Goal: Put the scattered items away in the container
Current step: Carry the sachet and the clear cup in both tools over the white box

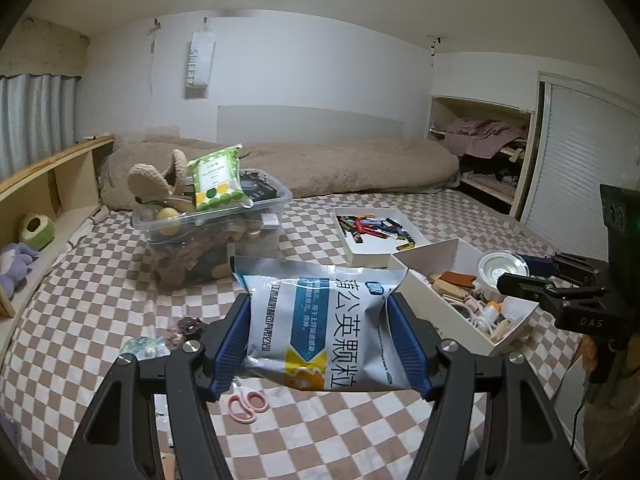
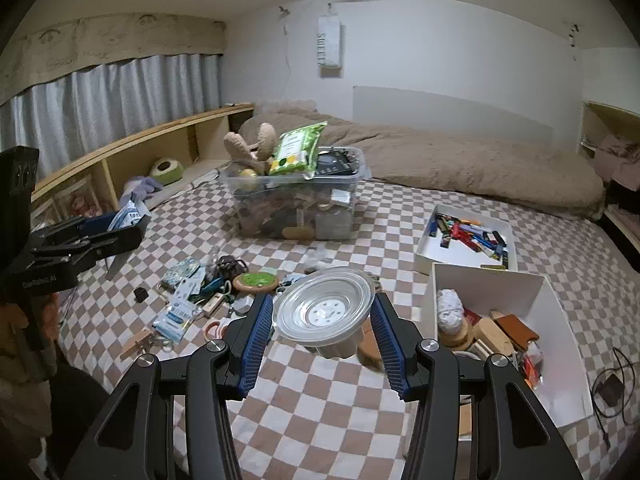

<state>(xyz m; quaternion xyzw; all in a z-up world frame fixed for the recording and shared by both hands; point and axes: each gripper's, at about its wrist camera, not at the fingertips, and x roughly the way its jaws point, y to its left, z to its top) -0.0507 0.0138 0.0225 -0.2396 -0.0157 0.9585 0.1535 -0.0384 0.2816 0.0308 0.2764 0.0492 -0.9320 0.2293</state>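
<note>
My left gripper point(image 1: 320, 340) is shut on a white and blue sachet bag point(image 1: 320, 320) with large printed characters, held above the checked bed cover. My right gripper point(image 2: 324, 330) is shut on a clear plastic cup point(image 2: 326, 312) with a domed lid, tilted toward the camera; it shows at the right of the left wrist view as the cup point(image 1: 502, 266) over the white box. The clear plastic container point(image 1: 212, 216) point(image 2: 296, 200) stands farther back, heaped with a green wipes pack point(image 1: 216, 180), a plush toy point(image 1: 158, 178) and other things.
Loose items point(image 2: 200, 300) litter the cover at left, with pink scissors point(image 1: 248, 402) below the bag. A white box point(image 2: 516, 320) of odds and ends sits right, and a white tray point(image 2: 468, 236) of small coloured things behind it. A brown duvet point(image 2: 460, 164) lies at the back.
</note>
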